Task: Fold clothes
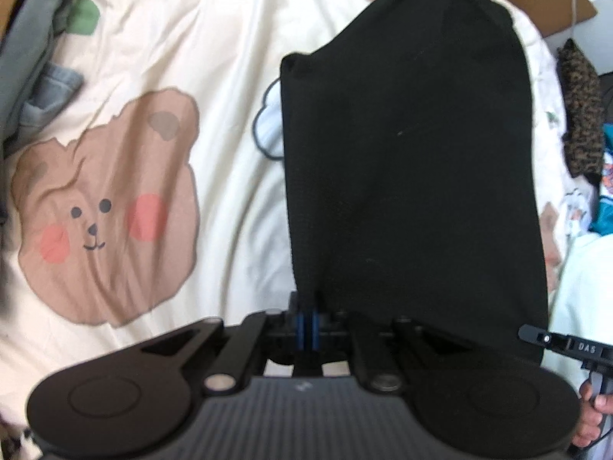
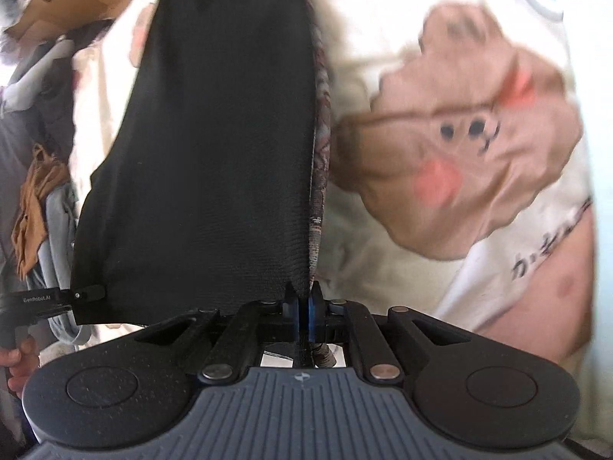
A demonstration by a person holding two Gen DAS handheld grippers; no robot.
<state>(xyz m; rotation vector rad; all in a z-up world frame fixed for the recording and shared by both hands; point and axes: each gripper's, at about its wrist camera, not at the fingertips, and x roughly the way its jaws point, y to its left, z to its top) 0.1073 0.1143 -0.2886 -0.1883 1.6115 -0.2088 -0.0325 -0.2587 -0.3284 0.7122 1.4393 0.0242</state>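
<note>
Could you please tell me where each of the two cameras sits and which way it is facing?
Left wrist: on the left hand-held gripper, facing steeply down at the black garment pinched in its shut jaws, over the bear-print bedding; the right hand shows at the right edge.
Right wrist: on the right hand-held gripper, facing down, shut on the same garment's other corner; the left hand shows at the left edge.
Shared: garment, bedding, each other's gripper.

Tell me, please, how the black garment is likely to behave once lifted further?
Probably floppy: the black garment drapes limply from the left hand-held gripper and right hand-held gripper. Likely light, since thin pinches on its corners hold it.
</note>
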